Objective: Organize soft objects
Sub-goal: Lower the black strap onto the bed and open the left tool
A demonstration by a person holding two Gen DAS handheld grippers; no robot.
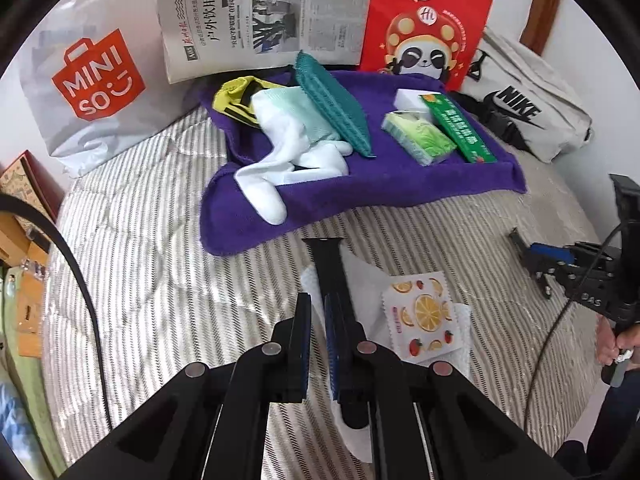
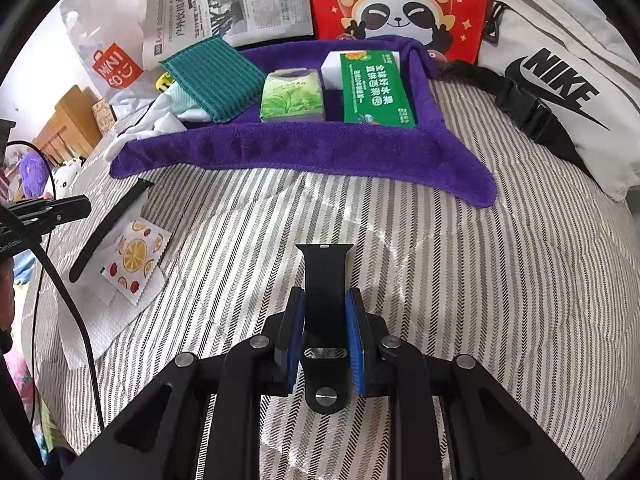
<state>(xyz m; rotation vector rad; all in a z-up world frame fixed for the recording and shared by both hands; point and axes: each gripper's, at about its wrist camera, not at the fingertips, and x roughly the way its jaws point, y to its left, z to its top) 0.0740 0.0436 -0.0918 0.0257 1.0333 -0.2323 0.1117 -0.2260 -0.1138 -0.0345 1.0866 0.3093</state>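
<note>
Watch strap, right [image 2: 325, 280]: clamped between the right gripper [image 2: 325, 332] pads, long axis pointing far, toward the purple towel [image 2: 304, 152].
Watch strap, left [image 1: 329, 268]: on the striped bedcover [image 1: 160, 272], just right of the left gripper [image 1: 318, 344]; lies near-to-far beside the fruit-print packet [image 1: 424, 316].
Left gripper: fingers narrowly apart, nothing visibly held.
Towel: straight ahead and far; already carries socks [image 1: 288, 148], green cloth [image 2: 212, 78], tissue pack [image 2: 291, 98], green box [image 2: 374, 90].
Nearer arm for loose strap: left.

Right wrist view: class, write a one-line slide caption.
Right gripper clamps a black strap over the striped quilt, facing the purple towel.
</note>
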